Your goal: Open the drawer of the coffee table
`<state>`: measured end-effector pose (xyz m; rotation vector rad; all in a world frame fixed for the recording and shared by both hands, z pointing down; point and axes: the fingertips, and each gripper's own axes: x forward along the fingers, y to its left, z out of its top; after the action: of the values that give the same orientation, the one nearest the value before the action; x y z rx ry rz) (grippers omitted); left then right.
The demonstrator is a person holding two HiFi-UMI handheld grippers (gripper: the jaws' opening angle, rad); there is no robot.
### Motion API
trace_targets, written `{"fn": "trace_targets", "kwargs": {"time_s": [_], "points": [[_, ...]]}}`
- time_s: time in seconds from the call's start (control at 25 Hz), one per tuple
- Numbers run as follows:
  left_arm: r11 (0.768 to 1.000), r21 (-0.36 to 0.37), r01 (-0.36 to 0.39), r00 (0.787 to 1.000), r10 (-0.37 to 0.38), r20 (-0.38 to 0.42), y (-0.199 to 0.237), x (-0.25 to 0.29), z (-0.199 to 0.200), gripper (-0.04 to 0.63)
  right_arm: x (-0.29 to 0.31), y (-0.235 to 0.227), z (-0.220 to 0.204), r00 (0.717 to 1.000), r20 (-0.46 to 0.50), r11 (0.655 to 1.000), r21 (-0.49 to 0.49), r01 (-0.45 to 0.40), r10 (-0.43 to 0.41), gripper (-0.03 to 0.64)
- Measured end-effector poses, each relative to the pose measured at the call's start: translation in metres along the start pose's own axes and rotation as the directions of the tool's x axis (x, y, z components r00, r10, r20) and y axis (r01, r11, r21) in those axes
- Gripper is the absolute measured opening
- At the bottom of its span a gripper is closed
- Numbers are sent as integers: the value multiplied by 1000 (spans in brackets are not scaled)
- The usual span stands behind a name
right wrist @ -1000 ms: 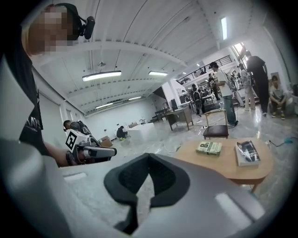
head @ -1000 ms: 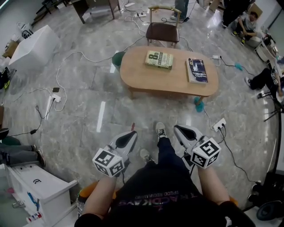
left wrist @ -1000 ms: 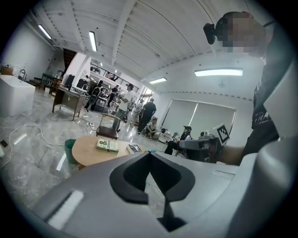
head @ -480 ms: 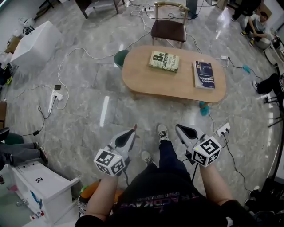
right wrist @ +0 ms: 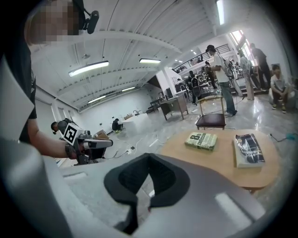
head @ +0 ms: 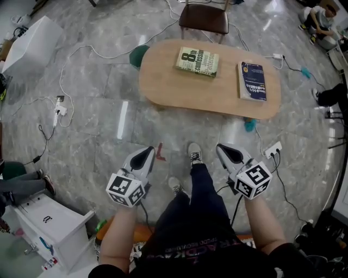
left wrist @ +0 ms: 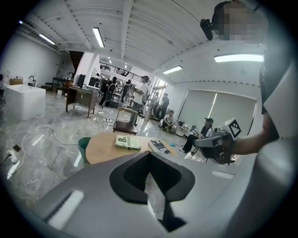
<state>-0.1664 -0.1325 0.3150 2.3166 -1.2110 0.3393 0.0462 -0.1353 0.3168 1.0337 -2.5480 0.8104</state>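
Note:
The oval wooden coffee table (head: 163, 87) stands on the marble floor ahead of me, with a green book (head: 197, 61) and a blue book (head: 253, 81) lying on top. No drawer front shows from here. My left gripper (head: 151, 147) and right gripper (head: 218, 145) are held side by side over the floor, short of the table's near edge, both shut and empty. In the left gripper view the table (left wrist: 100, 148) lies beyond the closed jaws, left of centre. The right gripper view has the table (right wrist: 219, 155) to the right of its jaws.
A chair (head: 204, 16) stands behind the table and a green bin (head: 138, 54) at its left end. Cables and power strips (head: 272, 149) run across the floor. A white cabinet (head: 49, 222) is at lower left. My feet (head: 194, 155) are between the grippers. People sit at the far right.
I have stepped toward the table, which now looks larger and nearer. Both grippers came forward and slightly down together, still shut.

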Motion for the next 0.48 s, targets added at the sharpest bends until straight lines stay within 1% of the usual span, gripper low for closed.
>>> {"fn": "trace_targets", "kwargs": {"time_s": [0.12,0.2,0.32,0.48], "points": [[999,30,-16,1000,16,-9,17,26,-5,6,23,-27,-11,1000,-12,1000,1,-2,2,2],[999,37,-24,1000,24,-5,29,44,-13,6,41,-45,-23,999,-33,1000,-10,-2,1,2],[999,39,-30,1000,30,0,50,68,-31,6,68,-67,-40,999,-53,999,-30,11,-13,2],[998,41,-41,999,42,-7,87,95,-62,6,102,-89,-61,998,-51,999,-37,29,-31,2]]}}
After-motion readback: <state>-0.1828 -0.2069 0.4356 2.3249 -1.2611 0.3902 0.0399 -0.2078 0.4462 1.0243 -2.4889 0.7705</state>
